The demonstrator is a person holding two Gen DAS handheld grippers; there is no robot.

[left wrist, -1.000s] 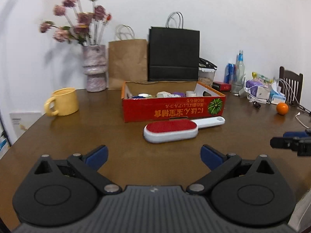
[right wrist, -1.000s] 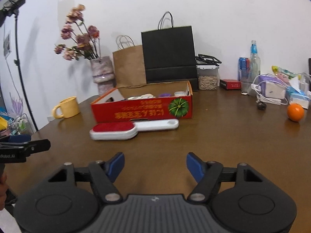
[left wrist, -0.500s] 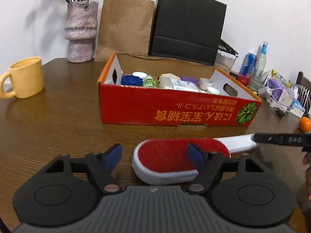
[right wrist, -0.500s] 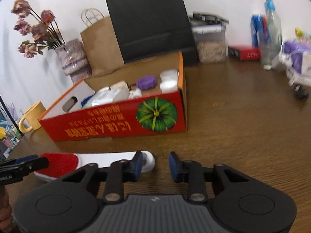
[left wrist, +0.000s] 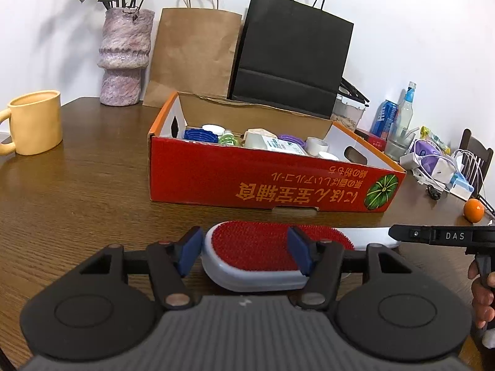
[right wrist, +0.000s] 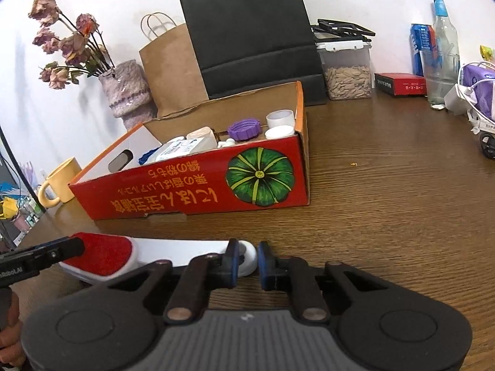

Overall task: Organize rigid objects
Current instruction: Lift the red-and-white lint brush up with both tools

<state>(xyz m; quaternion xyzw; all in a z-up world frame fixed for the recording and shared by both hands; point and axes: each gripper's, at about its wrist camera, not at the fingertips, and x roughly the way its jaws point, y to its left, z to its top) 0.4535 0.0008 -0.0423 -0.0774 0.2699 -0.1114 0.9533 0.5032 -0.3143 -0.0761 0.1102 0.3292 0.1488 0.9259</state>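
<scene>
Both grippers are closing in on the lint brush (left wrist: 266, 255), which is lying flat on the tabletop (left wrist: 92, 204) just in front of the red box (left wrist: 263, 182). The left gripper (left wrist: 244, 255) is straddling the red head, fingers half spread, contact unclear. The right gripper (right wrist: 247, 261) is nearly pinching the handle tip. That shallow hold is risking a slip or twist if the hands lift unevenly.

table (left wrist: 77, 204): glossy wood | box (left wrist: 216, 179): matt cardboard | brush (left wrist: 253, 247): bristly, plastic
</scene>
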